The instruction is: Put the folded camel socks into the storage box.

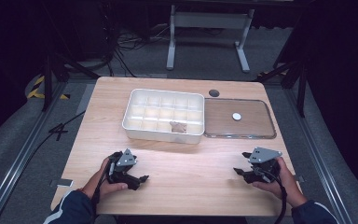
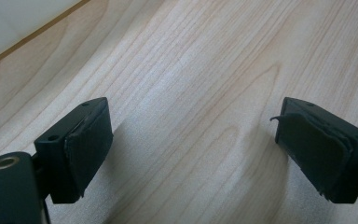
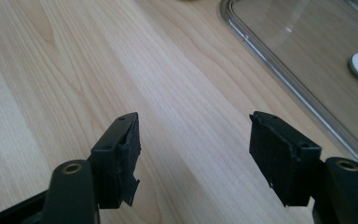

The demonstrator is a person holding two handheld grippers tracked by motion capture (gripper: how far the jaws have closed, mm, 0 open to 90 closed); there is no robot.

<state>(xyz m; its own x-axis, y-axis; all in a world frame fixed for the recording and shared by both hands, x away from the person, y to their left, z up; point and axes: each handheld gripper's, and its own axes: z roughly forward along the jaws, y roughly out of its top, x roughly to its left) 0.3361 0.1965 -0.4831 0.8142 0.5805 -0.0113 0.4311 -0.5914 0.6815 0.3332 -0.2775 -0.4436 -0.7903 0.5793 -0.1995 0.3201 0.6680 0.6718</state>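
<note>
Light wooden table [image 1: 177, 158] on grey carpeted floor [image 1: 23, 126], brightly lit from above against dark surroundings. Beyond the far edge, a white metal stand [image 1: 209, 32] and loose black cables [image 1: 130, 42]. Metal rails [image 1: 16, 158] along both sides; yellow-black tape [image 1: 39, 88] at left.

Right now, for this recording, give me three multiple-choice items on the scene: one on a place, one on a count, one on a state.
1. Where does the clear lid lie?
A. right of the white compartment tray
B. on top of it
C. on the floor

2. How many compartments hold the brown item?
A. none
B. one
C. four

3. How do the right tongs stand?
A. shut on the lid
B. shut on nothing
C. open over bare table

Answers: 1 A, the lid lies flat against the tray's right side. 2 B, it sits in one front-row cell. 3 C, the right gripper view shows wood between the spread jaws.
</note>
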